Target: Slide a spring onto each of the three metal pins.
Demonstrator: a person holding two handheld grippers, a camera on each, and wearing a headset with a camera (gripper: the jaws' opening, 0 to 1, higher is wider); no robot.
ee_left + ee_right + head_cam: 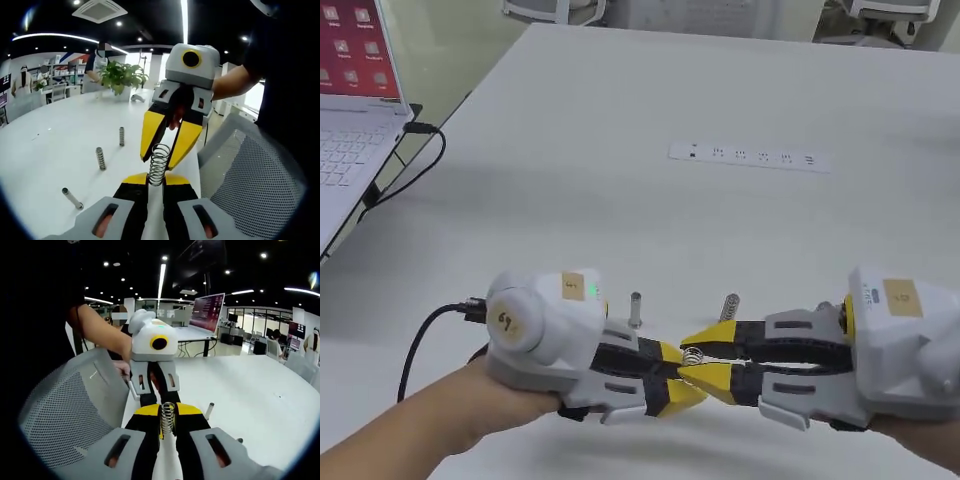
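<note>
Right gripper (168, 415) clamps the spring (159, 162) lengthwise; left gripper (155, 180) hold unclear; bare pin (636, 308) upright just beyond the spring, leftward.

No text, brand or number could be read. Icons on the red laptop screen (350, 45), marks on the power strip (750, 156) and the tan stickers on the left gripper (682, 382) and right gripper (698, 360) were too small to read.
</note>
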